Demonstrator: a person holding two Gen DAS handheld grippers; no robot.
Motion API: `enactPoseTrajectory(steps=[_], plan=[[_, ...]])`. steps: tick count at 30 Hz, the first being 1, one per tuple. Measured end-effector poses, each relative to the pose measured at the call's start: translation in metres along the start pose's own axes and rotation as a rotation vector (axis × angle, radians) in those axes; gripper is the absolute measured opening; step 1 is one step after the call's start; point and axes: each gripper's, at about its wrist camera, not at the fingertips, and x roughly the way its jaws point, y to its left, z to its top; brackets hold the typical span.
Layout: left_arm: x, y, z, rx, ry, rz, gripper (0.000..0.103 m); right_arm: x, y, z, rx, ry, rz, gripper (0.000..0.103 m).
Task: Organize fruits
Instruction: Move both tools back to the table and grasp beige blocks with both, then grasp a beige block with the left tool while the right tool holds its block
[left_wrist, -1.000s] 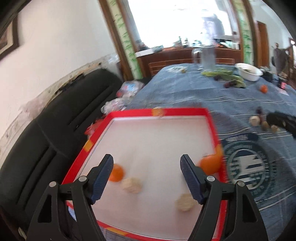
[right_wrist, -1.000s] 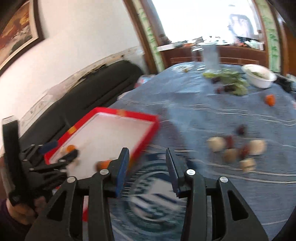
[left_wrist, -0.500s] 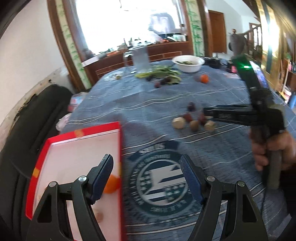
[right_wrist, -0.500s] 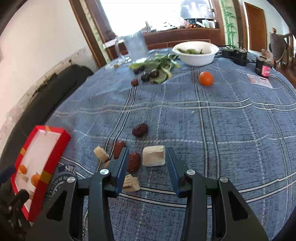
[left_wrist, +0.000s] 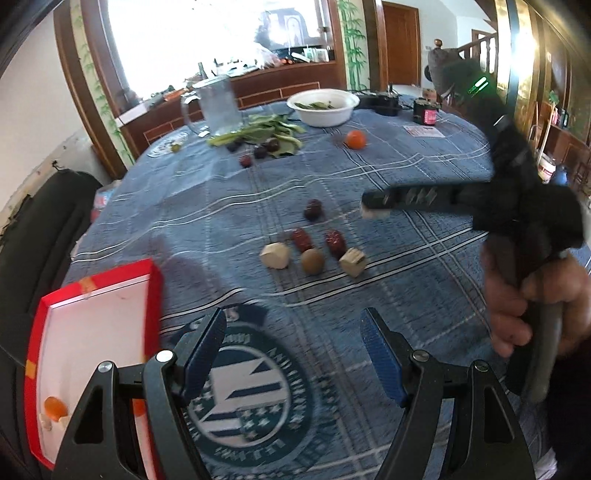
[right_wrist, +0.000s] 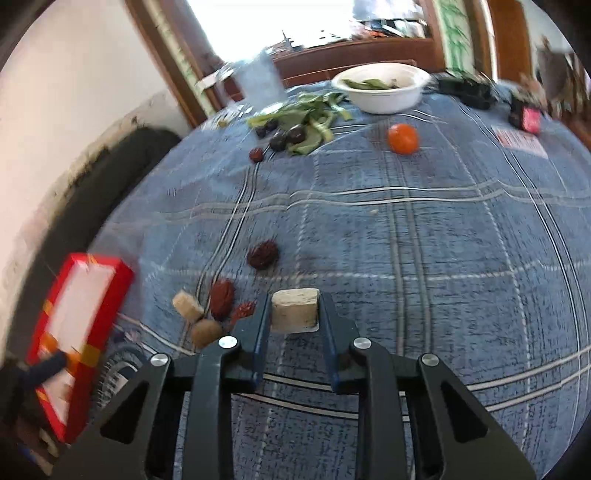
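A home dining room, seen from your two hands.

You're working at a big table under a blue checked cloth, the sort a family eats at. Beyond the table stands a wooden sideboard heaped with household clutter below a bright window, and right of that a wooden door. On the table's far side sit a white bowl of greens, a clear jug and vegetable scraps. Left of the table runs a black sofa against a plastered wall.
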Motion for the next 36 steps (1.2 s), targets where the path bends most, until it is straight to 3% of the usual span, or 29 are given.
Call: enactPoseTrajectory(steps=[10, 14, 16, 19, 20, 36], plan=[[0.044, -0.027, 0.032, -0.059, 0.070, -0.053, 0.073, -0.042, -0.052, 0.013, 0.259, -0.093, 0.041, 0.027], [0.058, -0.035, 0.034, -0.078, 0.093, -0.049, 0.061, -0.048, -0.051, 0.015, 0.265, -0.106, 0.061, 0.028], [0.060, -0.039, 0.035, -0.068, 0.069, -0.007, 0.055, -0.051, -0.049, 0.015, 0.262, -0.110, 0.078, 0.028], [0.059, -0.040, 0.037, -0.060, 0.043, -0.011, 0.036, -0.053, -0.045, 0.015, 0.254, -0.110, 0.089, 0.028], [0.060, -0.039, 0.038, -0.064, 0.044, -0.025, 0.022, -0.053, -0.045, 0.015, 0.252, -0.109, 0.092, 0.028], [0.032, -0.016, 0.008, -0.078, 0.016, -0.089, 0.008, -0.044, -0.037, 0.014, 0.204, -0.099, 0.073, 0.028]])
